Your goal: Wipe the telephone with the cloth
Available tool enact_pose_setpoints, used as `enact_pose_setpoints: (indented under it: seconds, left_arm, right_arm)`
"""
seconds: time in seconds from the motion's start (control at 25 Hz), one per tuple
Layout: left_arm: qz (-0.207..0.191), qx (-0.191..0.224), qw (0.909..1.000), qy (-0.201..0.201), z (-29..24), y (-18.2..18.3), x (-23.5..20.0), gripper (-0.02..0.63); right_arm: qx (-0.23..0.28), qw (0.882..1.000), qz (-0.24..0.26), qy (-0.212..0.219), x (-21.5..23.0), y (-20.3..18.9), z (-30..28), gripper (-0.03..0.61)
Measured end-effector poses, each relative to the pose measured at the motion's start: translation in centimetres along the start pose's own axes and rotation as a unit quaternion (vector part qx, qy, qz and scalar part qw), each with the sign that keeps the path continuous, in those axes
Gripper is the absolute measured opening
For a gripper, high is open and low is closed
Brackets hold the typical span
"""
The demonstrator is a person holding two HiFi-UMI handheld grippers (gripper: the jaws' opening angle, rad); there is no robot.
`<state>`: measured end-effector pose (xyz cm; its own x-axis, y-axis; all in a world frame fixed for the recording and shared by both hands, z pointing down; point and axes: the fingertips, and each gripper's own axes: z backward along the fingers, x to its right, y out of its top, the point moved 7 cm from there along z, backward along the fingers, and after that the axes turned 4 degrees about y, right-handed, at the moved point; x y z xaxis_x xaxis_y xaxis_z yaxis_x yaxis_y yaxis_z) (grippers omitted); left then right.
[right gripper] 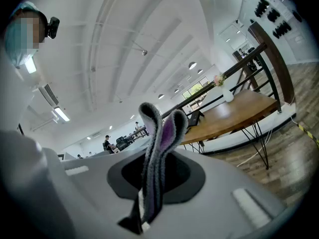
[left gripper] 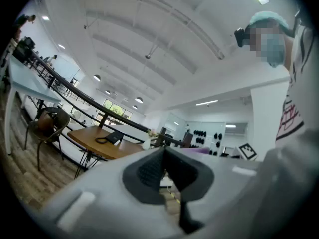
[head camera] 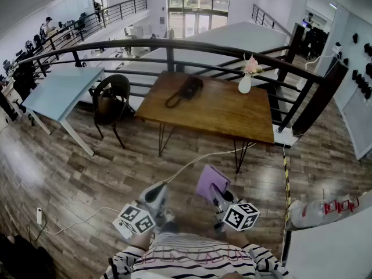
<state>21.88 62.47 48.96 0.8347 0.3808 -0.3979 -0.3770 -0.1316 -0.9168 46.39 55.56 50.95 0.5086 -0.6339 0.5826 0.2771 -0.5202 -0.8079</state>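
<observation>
A black telephone (head camera: pixel 189 89) with a coiled cord lies on the far left part of the wooden table (head camera: pixel 221 112); it also shows small in the left gripper view as the telephone (left gripper: pixel 113 137) and in the right gripper view as the telephone (right gripper: pixel 193 117). My right gripper (head camera: pixel 216 197) is shut on a purple cloth (head camera: pixel 209 182), which sticks up folded between the jaws as the cloth (right gripper: pixel 158 148). My left gripper (head camera: pixel 153 199) is shut with nothing in it. Both grippers hang low near my body, well short of the table.
A white vase with pink flowers (head camera: pixel 247 75) stands at the table's far right. A dark chair (head camera: pixel 113 103) and a light blue table (head camera: pixel 61 92) stand to the left. A black railing (head camera: pixel 174 51) runs behind. A white cable (head camera: pixel 192 161) crosses the wooden floor.
</observation>
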Motion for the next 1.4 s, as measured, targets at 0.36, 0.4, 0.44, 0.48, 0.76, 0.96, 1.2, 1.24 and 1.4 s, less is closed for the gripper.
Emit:
enact_pose_setpoints:
  seconds: [0.36,0.4,0.44,0.48,0.76,0.96,1.2,1.24,1.4]
  left_arm:
    - [0.008,0.002,1.0000,-0.005,-0.2,0.4,-1.5,-0.003]
    - [0.010,0.004,0.9999,-0.007,-0.5,0.5,-2.0,-0.003]
    - [0.013,0.005,0.9999,-0.009,-0.9,0.5,-2.4,-0.003]
    - [0.016,0.005,0.9998,-0.010,-1.3,0.6,-3.0,-0.003]
    - [0.026,-0.002,0.9994,-0.024,-5.0,3.6,-9.6,-0.003]
    - [0.023,-0.016,0.9990,-0.036,-7.2,7.0,-15.9,-0.003]
    - [0.015,-0.036,0.9977,-0.056,-9.6,10.8,-23.6,-0.003]
    - [0.014,-0.038,0.9974,-0.059,-9.9,11.4,-24.9,-0.003]
    - [0.018,-0.049,0.9966,-0.064,-11.2,13.2,-29.6,-0.003]
  right_arm:
    - [0.002,1.000,-0.011,-0.001,-0.1,-0.2,-1.3,0.043]
    - [0.002,1.000,-0.012,-0.003,0.1,-0.1,-1.7,0.043]
    - [0.002,1.000,-0.012,-0.006,0.3,0.0,-2.1,0.043]
    - [0.002,1.000,-0.012,-0.009,0.5,0.1,-2.7,0.043]
    - [0.001,1.000,-0.017,-0.025,1.6,1.7,-9.8,0.043]
    - [0.006,0.999,-0.027,-0.041,1.5,2.6,-16.4,0.043]
    - [0.022,0.997,-0.040,-0.056,1.0,3.2,-24.6,0.043]
    - [0.025,0.997,-0.041,-0.058,1.0,3.2,-25.9,0.043]
    - [0.038,0.995,-0.048,-0.074,1.0,3.5,-30.1,0.043]
